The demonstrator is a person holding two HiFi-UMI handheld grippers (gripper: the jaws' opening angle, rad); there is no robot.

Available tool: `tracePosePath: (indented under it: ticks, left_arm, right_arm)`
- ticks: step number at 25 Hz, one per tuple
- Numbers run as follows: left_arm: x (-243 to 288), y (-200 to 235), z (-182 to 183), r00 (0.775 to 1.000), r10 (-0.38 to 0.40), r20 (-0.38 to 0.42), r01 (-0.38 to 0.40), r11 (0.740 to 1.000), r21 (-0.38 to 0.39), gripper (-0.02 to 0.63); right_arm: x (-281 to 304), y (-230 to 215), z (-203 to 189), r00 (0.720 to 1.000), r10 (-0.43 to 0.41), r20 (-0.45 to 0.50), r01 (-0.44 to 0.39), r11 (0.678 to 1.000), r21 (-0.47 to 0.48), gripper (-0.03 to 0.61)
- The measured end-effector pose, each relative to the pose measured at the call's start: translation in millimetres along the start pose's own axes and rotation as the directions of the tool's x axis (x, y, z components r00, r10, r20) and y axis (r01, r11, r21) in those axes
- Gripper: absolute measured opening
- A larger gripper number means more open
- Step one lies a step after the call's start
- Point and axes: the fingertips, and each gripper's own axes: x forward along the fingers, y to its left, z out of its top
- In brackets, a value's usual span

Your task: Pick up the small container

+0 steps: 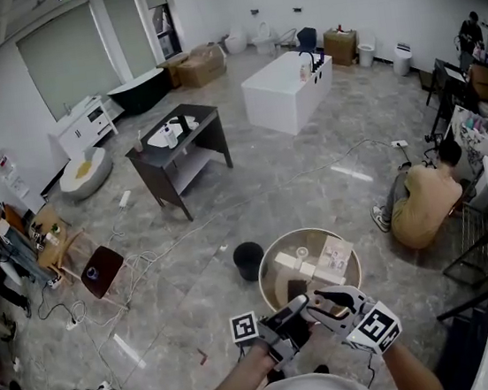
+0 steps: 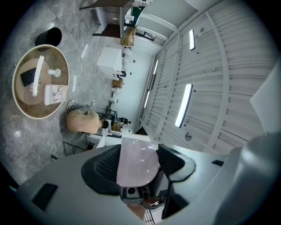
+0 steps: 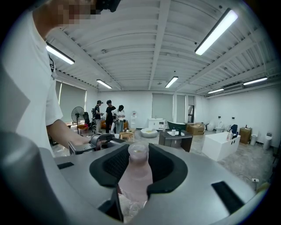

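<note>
Left tongs (image 2: 138, 163) pinch the rounded base of the pale pink container (image 2: 137, 157). Right tongs (image 3: 139, 163) pinch its capped end, so the container hangs in the air between the two. In the head view both tongs meet over the near rim of the round worktop (image 1: 307, 231), which carries boxes (image 1: 334, 256); a black bin (image 1: 248, 259) stands just left of that worktop.

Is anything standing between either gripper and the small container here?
Nothing visible does. The small container, a pale pink bottle, already sits clamped in the jaws of the right gripper, and the left gripper grips what looks like its rounded base.
</note>
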Motion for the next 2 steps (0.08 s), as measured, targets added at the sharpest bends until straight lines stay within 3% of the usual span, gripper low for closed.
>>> tracePosePath:
  ticks: [2]
  left_arm:
    - [0.0,-2.0,-1.0,1.000,0.000,0.002,0.000,1.000,-0.005,0.265]
  right_arm:
    - [0.2,0.9,1.1,1.000,0.001,-0.002,-0.001,1.000,0.001,0.150]
